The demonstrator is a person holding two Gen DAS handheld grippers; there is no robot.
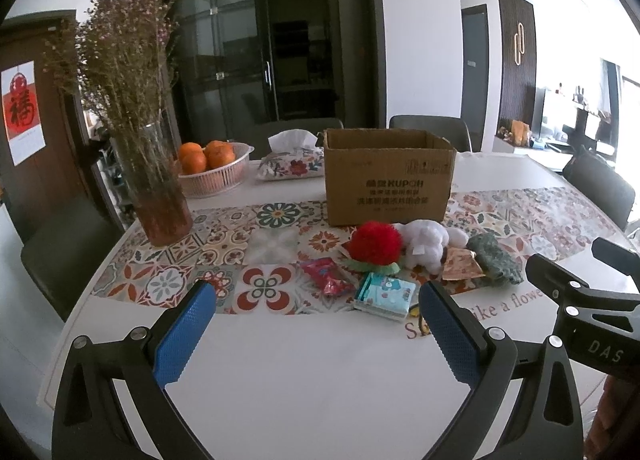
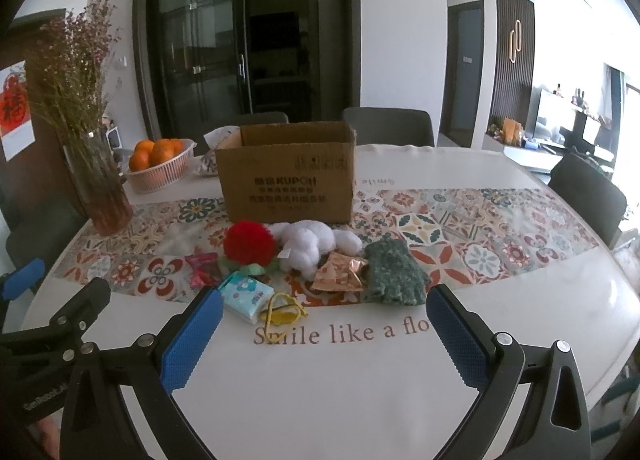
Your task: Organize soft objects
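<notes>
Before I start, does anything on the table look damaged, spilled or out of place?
Nothing looks damaged or spilled. The soft items lie in a loose pile before the open cardboard box; only the yellow rubber bands lie apart, beside the tissue pack.

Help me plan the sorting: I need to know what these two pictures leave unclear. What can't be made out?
- Inside of the cardboard box: both views see only its front wall and rim; contents hidden.
- Tissue pack behind the box: right view shows a sliver; the box covers the rest.
- Yellow bands: in the left view, mostly hidden behind the left gripper's finger.
- Small print on the box: too blurred to read.
- Right gripper: open, nothing hidden between fingers.
</notes>
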